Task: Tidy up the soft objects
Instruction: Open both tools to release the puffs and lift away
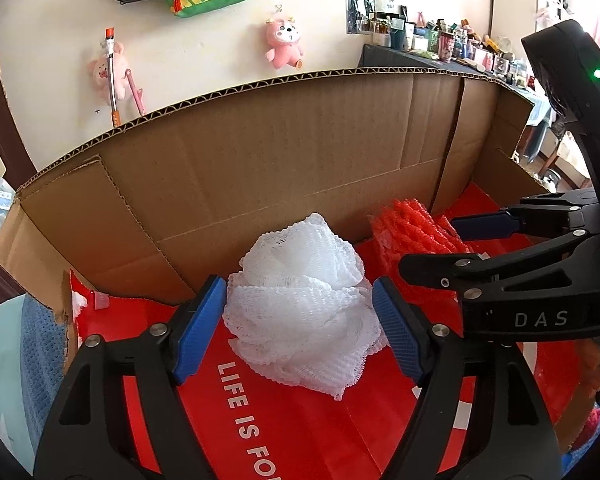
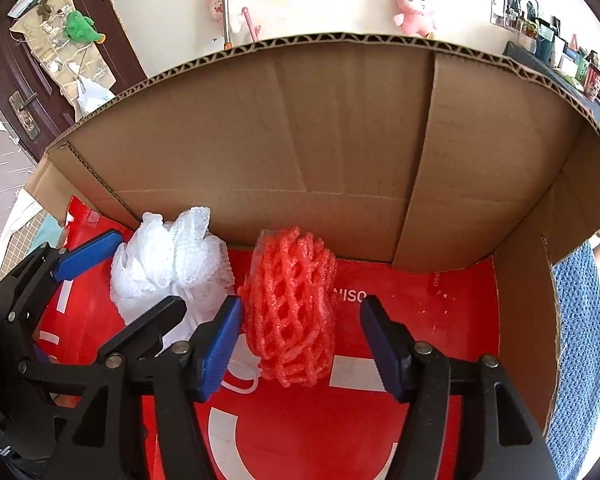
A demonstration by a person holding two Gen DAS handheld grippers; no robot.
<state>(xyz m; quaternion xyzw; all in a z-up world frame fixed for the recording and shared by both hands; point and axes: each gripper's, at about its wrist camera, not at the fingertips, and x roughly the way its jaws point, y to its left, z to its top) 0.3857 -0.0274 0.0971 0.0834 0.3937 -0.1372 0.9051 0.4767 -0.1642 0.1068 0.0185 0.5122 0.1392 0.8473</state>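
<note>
The white net puff (image 1: 300,300) and red foam net (image 2: 290,308) sat side by side against the far wall of the cardboard box (image 2: 340,120), apparently just set down. The left gripper (image 1: 300,328) and right gripper (image 2: 300,344) hung over them, fingers apart, holding nothing.

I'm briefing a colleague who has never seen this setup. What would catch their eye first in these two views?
Probably the white mesh puff on the bright red sheet lining the cardboard box, sitting between the open left tongs. Right beside it lies a red foam net, between the open right tongs. Pink plush toys hang on the wall behind.
</note>
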